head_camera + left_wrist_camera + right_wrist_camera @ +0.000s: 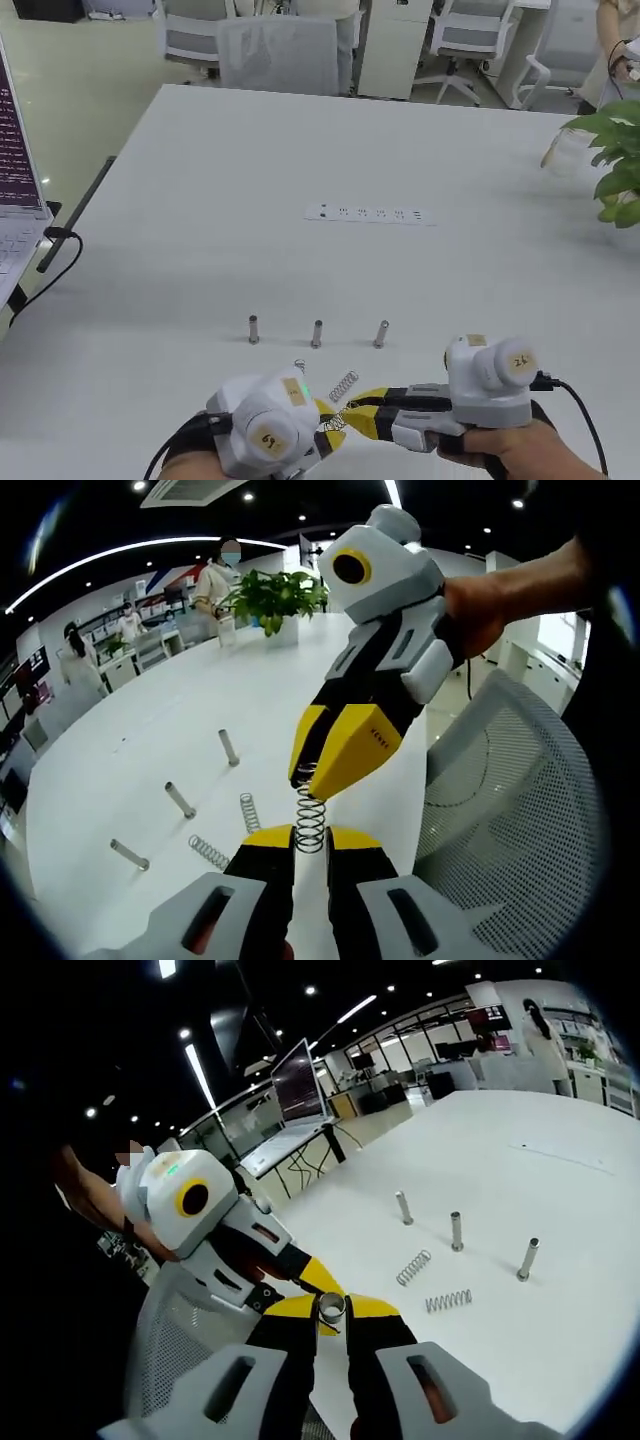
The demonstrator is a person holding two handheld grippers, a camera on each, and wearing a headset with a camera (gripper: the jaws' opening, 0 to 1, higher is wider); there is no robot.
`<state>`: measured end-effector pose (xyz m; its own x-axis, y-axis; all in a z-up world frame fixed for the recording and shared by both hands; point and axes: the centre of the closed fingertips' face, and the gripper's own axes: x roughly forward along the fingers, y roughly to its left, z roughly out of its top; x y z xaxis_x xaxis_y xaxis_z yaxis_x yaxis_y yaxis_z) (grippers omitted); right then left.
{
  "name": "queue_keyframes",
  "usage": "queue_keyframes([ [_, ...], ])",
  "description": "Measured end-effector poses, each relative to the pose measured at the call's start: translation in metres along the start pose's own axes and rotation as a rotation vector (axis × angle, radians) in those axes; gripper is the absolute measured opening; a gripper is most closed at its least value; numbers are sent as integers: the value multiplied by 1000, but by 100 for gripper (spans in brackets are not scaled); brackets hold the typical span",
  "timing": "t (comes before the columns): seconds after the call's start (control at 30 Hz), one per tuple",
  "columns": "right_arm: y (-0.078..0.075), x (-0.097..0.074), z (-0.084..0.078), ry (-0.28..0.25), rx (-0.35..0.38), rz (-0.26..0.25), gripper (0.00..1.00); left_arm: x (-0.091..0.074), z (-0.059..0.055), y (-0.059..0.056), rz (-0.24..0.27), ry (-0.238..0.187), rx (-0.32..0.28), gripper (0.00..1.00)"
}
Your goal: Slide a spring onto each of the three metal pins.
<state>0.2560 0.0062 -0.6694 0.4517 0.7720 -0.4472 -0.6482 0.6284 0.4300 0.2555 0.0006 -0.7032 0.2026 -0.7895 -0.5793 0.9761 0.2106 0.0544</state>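
Three upright metal pins [254, 329] [317, 333] [381, 333] stand bare in a row on the white table [300, 160]. My left gripper [310, 838] and right gripper [331, 1305] meet tip to tip near the table's front edge, both shut on one spring [310, 818], each at an opposite end. In the head view that held spring [333, 422] sits between the yellow jaws. In the right gripper view I look down the spring's end [331, 1307]. Two loose springs [343, 385] [299, 365] lie on the table just in front of the pins.
A white power strip [368, 213] lies mid-table beyond the pins. A laptop [15, 190] stands at the left edge and a potted plant [615, 160] at the far right. A mesh chair [520, 810] is under the grippers, off the table's edge.
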Motion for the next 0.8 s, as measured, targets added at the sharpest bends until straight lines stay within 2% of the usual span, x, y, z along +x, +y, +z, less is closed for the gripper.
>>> queue_keyframes([
  [0.2, 0, -3, 1, -4, -1, 0, 8, 0, 0, 0, -4, -3, -8, 3],
  [0.53, 1, -5, 0, 14, -17, 2, 9, 2, 3, -5, -18, -5, 35, 2],
  [0.7, 1, -7, 1, 43, -86, 0, 10, 2, 5, -7, -30, -14, 42, 2],
  [0.8, 3, -8, 2, 53, -93, 9, 15, 2, 7, -8, -36, -18, 49, 2],
])
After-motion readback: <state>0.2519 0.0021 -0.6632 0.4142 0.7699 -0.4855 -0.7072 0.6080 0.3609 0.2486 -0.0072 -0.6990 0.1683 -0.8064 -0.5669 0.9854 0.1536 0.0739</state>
